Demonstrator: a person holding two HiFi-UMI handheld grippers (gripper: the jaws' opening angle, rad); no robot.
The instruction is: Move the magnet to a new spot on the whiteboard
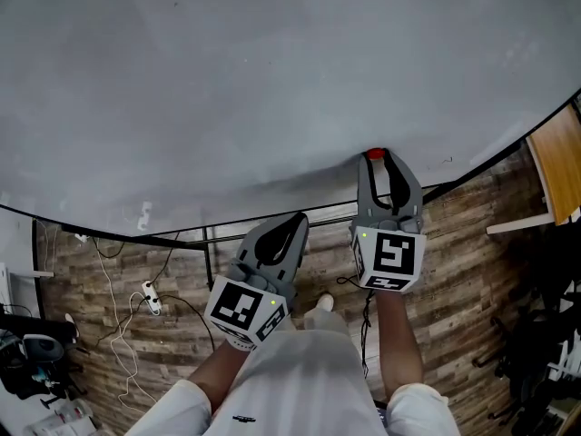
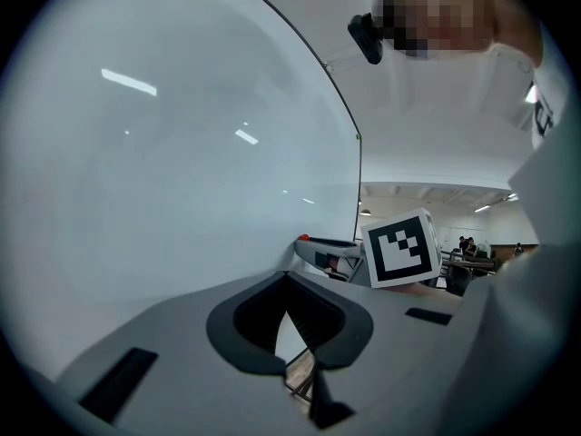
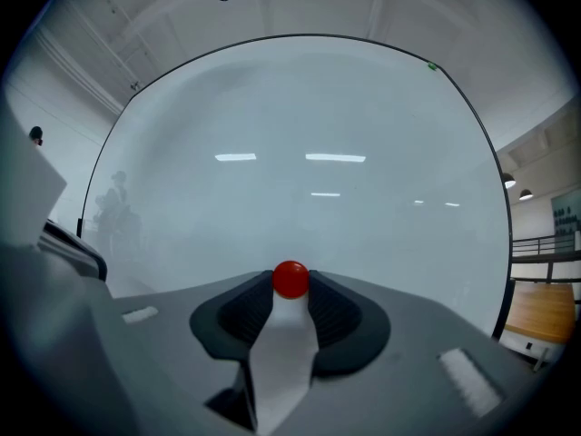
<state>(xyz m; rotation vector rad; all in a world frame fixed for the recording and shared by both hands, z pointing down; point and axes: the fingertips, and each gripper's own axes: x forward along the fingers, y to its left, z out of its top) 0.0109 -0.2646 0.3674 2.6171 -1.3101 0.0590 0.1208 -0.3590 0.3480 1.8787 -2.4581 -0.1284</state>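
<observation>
At the far left of the head view, a power strip (image 1: 150, 296) and loose cables lie on the wooden floor (image 1: 472, 243), below the lower edge of the whiteboard (image 1: 272, 89), which fills the upper part of that view.

Next comes the left gripper (image 1: 295, 221), held low and short of the board, its tip near the bottom frame rather than on the white surface. In the left gripper view its jaws are pressed together at the tips with nothing between them (image 2: 289, 280). It looks parked out of the way, since the job needs only one gripper.

To its right, the right gripper (image 1: 379, 162) reaches further forward, with its tip against the lower part of the whiteboard. The magnet (image 1: 375, 154), a small red round one, sits on the board exactly at that tip. The right gripper view shows it lodged between the two dark pads at the very end of the jaws (image 3: 290, 279), which pinch it from either side. The gripper points squarely at the board, which suits pulling the magnet straight off the surface.

The move itself seems not yet made: the magnet appears to sit against the board, near its bottom edge.

At the far right, a wooden tabletop (image 1: 556, 166) stands beyond the board's corner.
</observation>
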